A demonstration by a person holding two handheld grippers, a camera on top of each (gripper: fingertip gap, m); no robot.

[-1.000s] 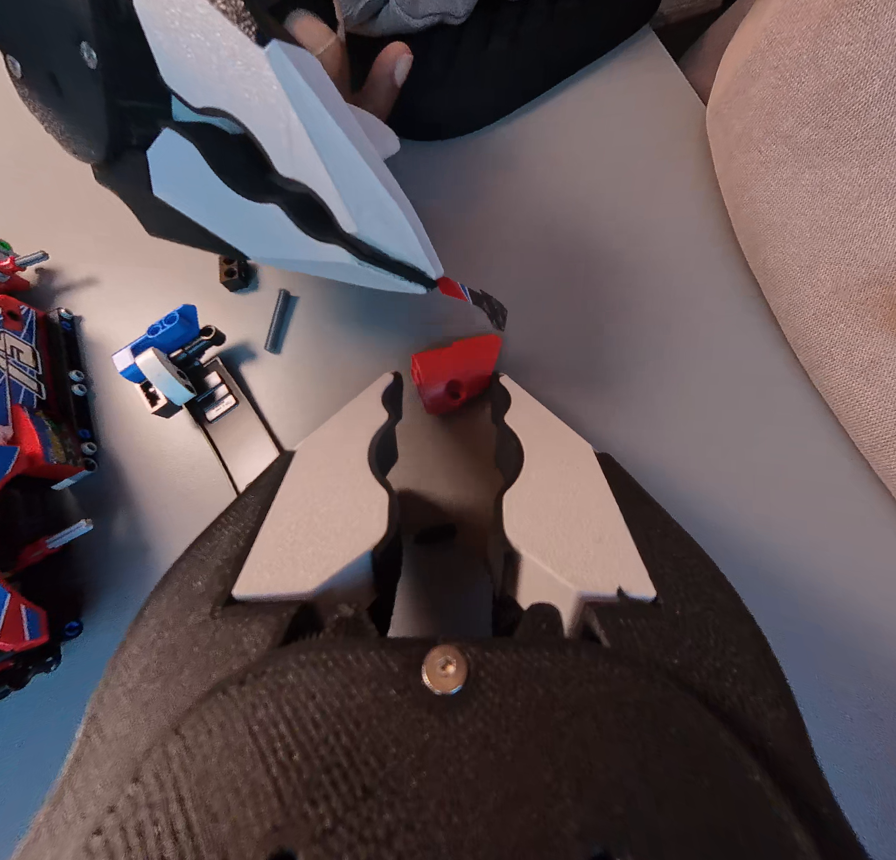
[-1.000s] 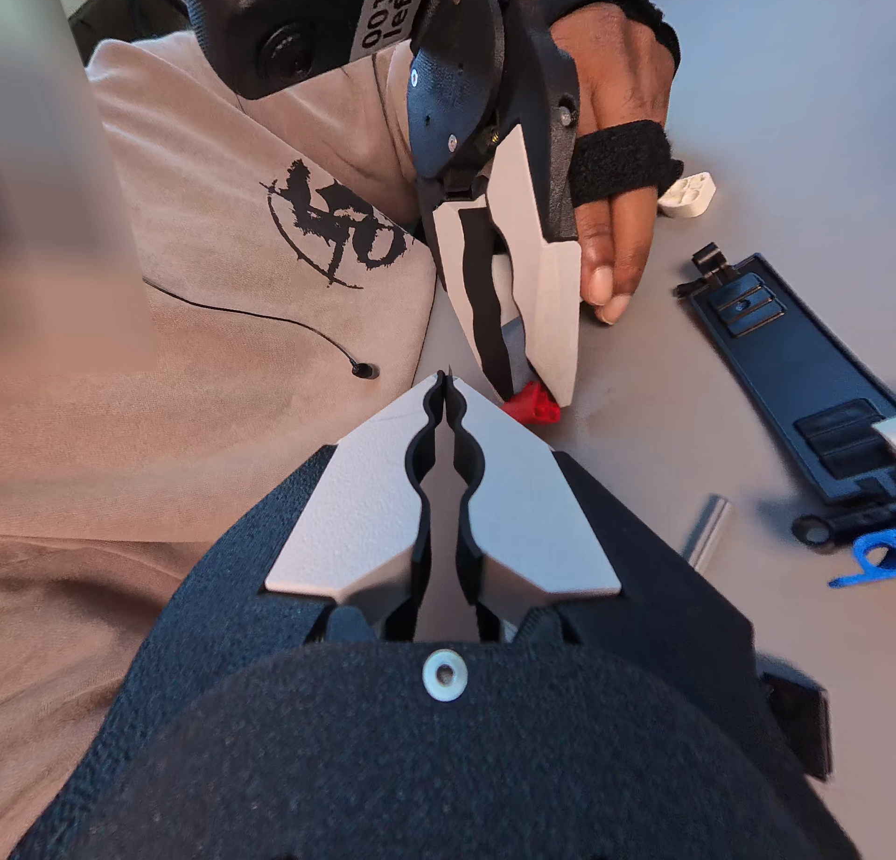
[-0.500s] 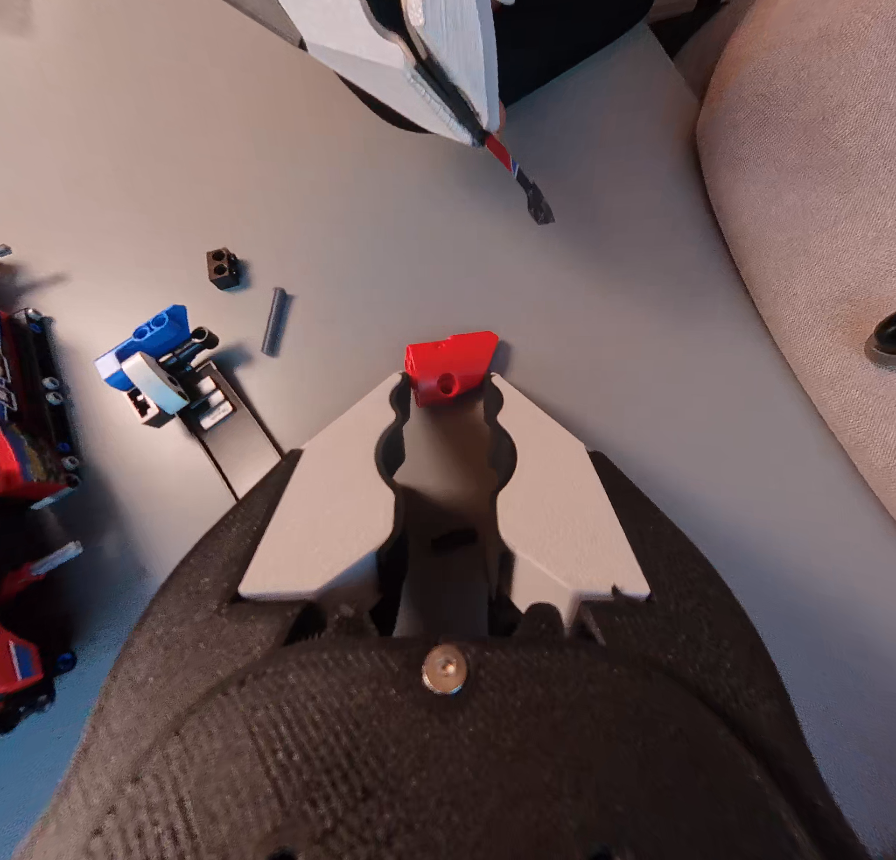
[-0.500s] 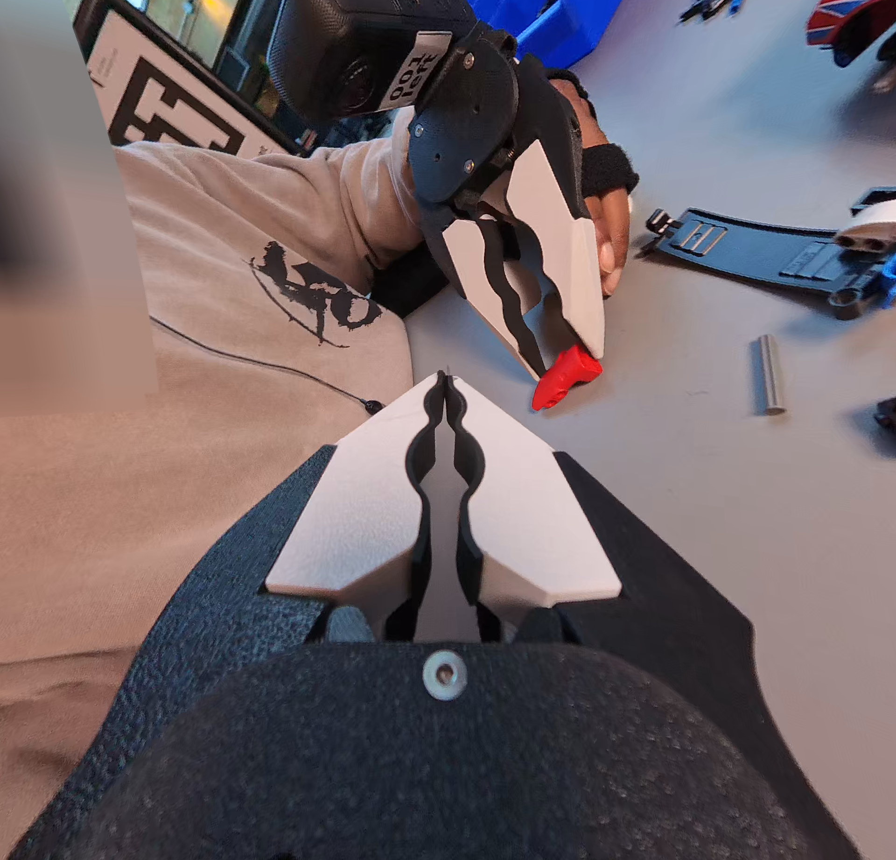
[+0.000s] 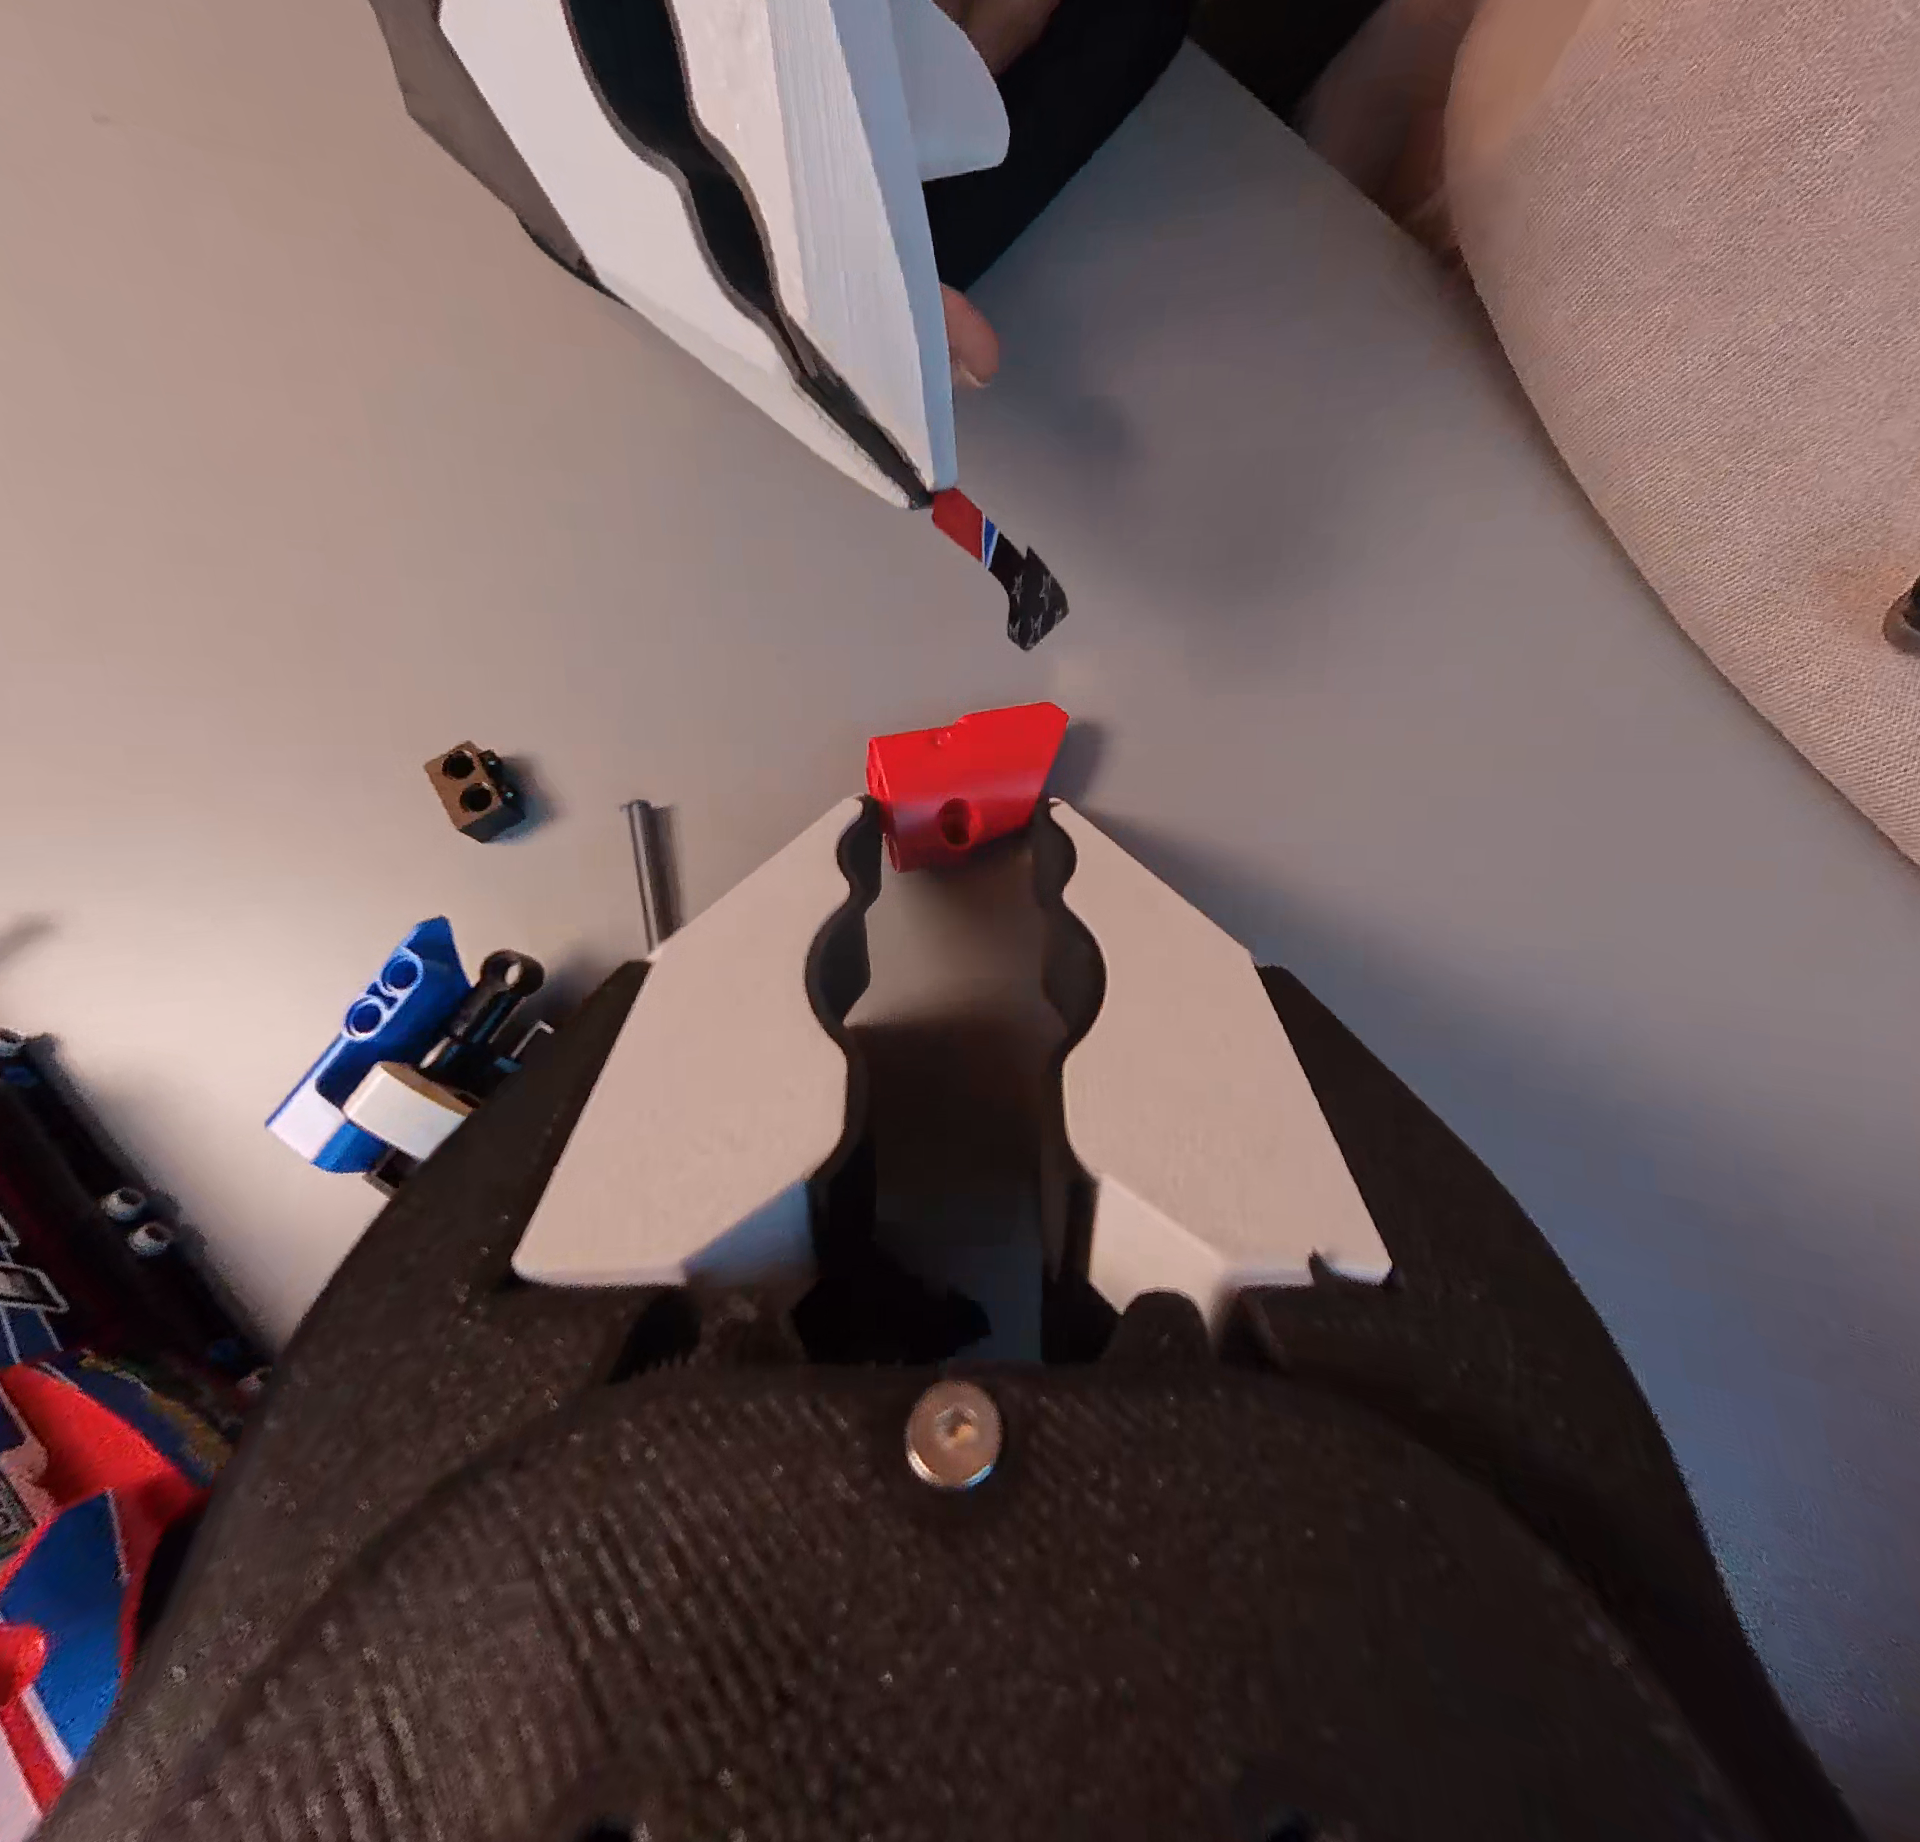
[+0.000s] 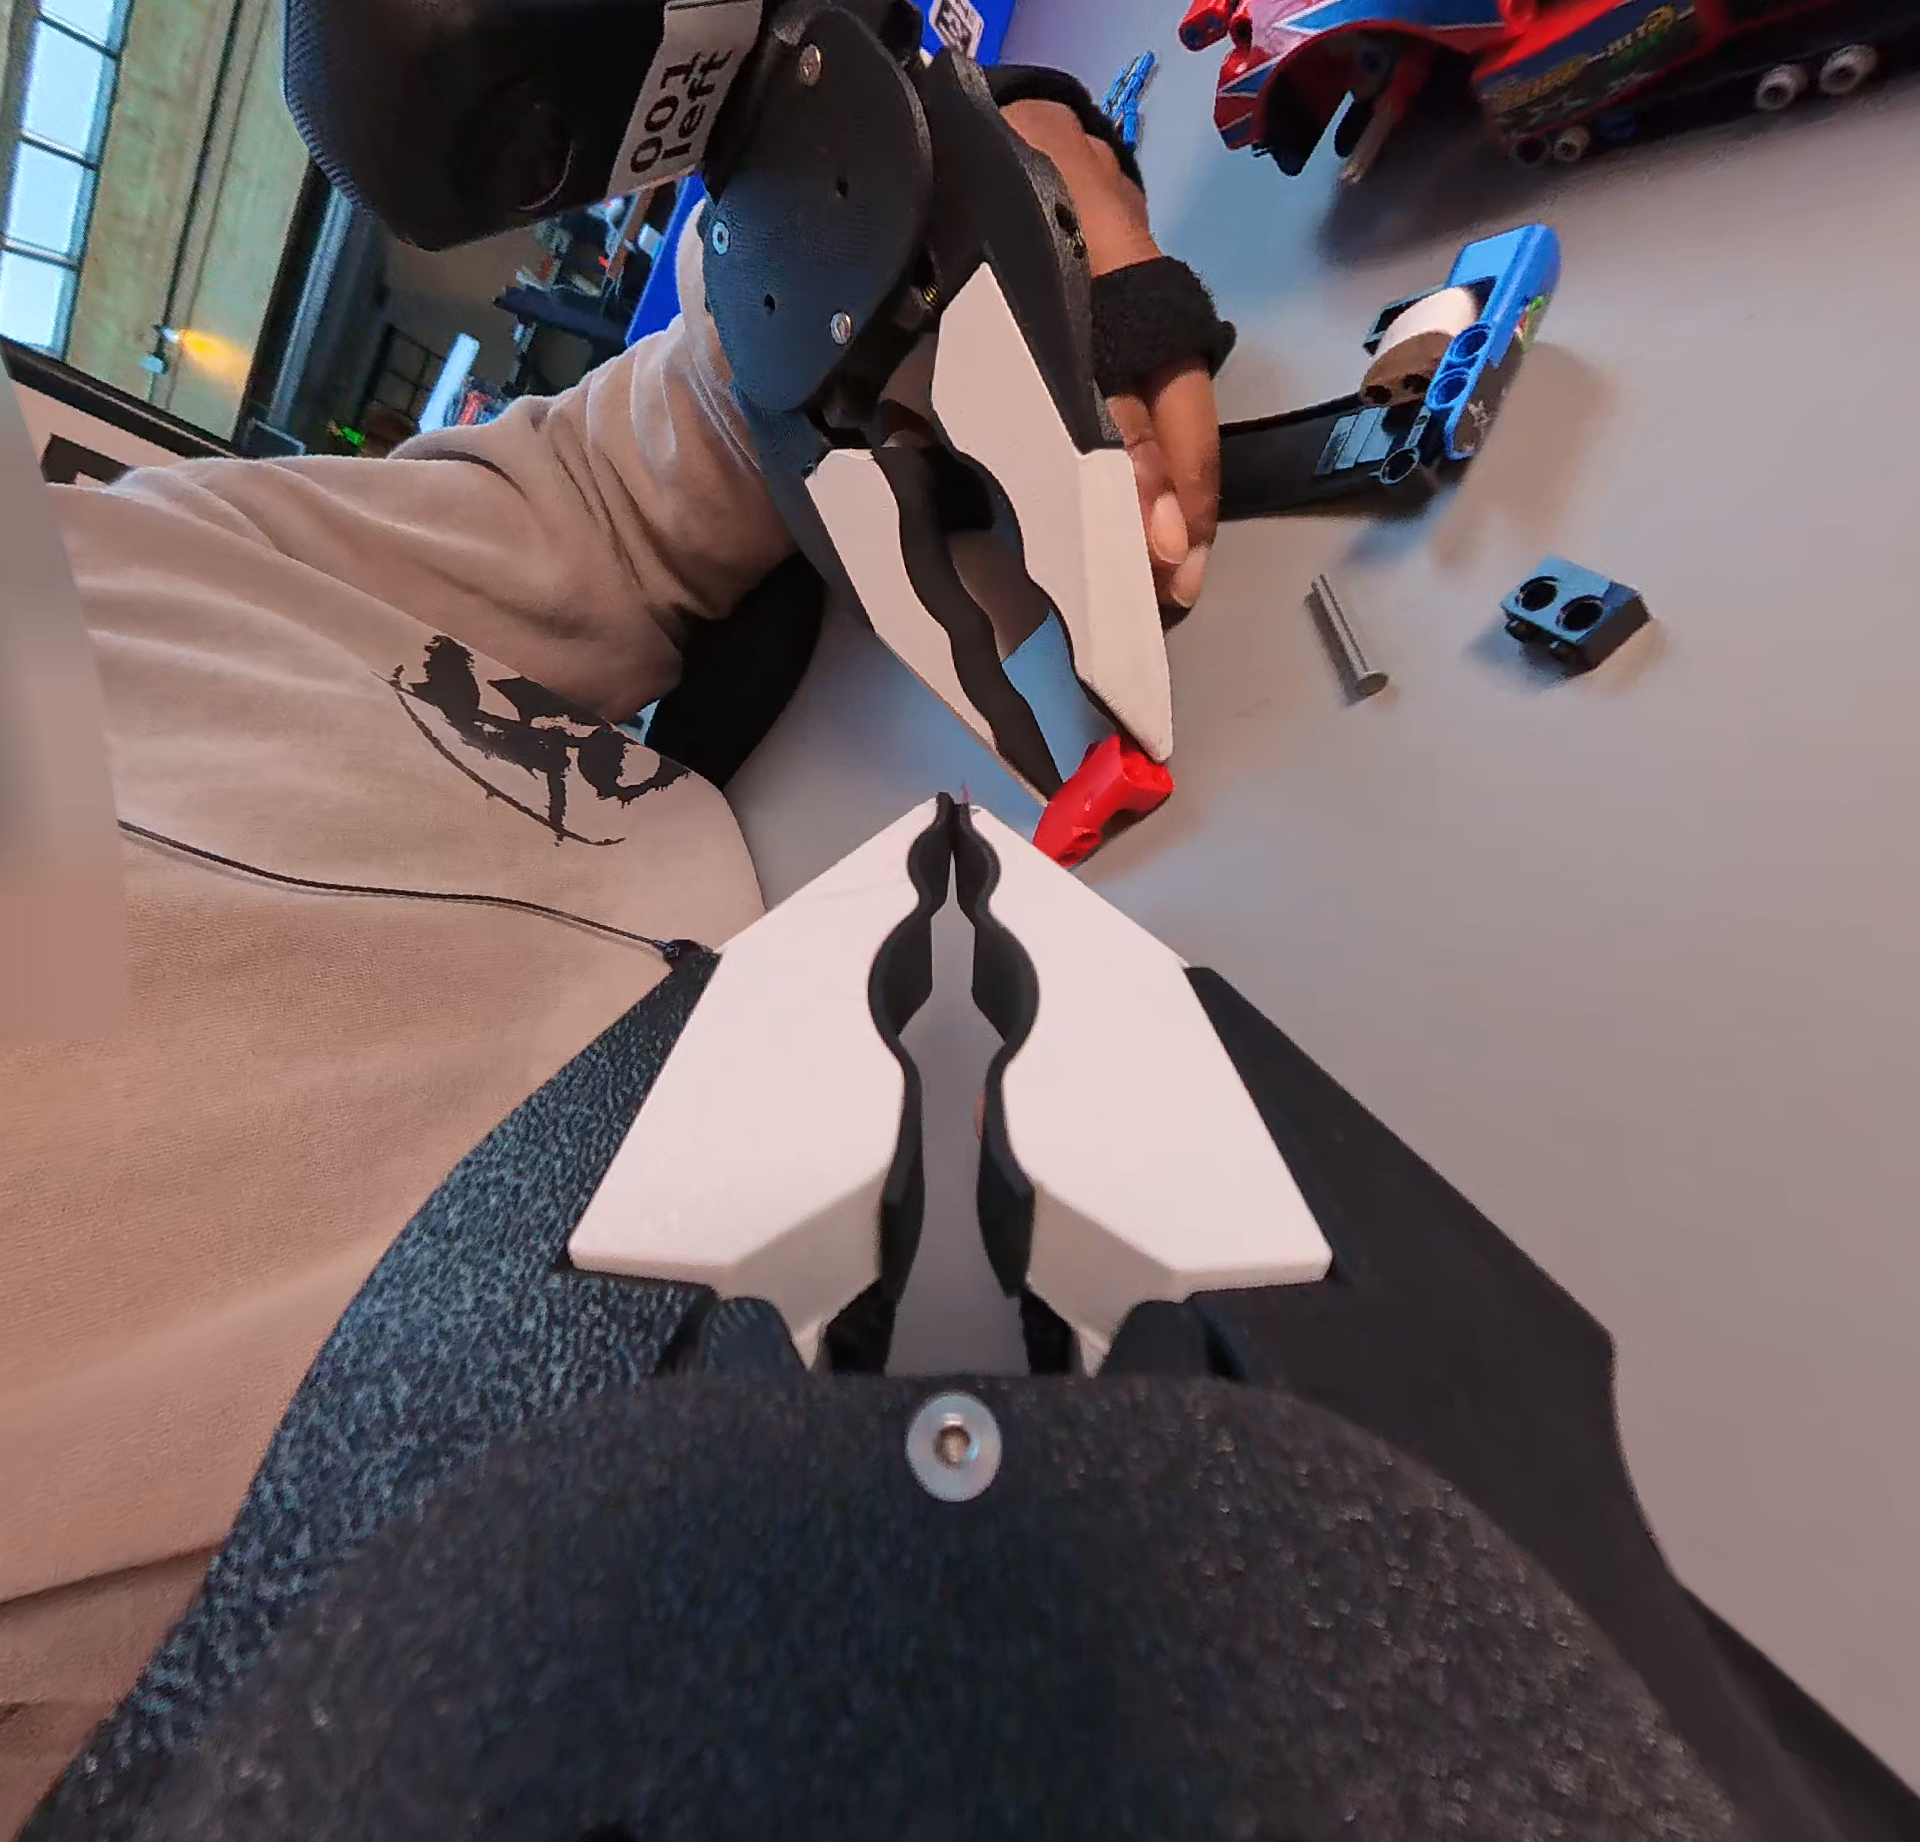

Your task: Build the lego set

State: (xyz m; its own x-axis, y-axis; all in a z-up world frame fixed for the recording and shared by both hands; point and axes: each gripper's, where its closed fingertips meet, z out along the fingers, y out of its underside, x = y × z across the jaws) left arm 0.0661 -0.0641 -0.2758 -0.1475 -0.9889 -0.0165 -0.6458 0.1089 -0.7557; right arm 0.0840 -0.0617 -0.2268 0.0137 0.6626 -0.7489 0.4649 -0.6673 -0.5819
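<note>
left gripper (image 5: 956, 805) jaws clamp red brick (image 5: 961, 784) on desk (image 5: 312, 442) | right gripper (image 6: 954, 805) jaws pinch sticker (image 5: 1003, 571) at 12, hidden in right view | car (image 6: 1558, 36) cut off

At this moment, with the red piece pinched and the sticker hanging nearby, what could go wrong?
1. The left gripper holds the red piece only at its fingers' very tips, so it could twist or pop out under pressure.
2. The right gripper pinches just one end of the sticker; the rest dangles free and might land crooked or stick early to the grey table.
</note>
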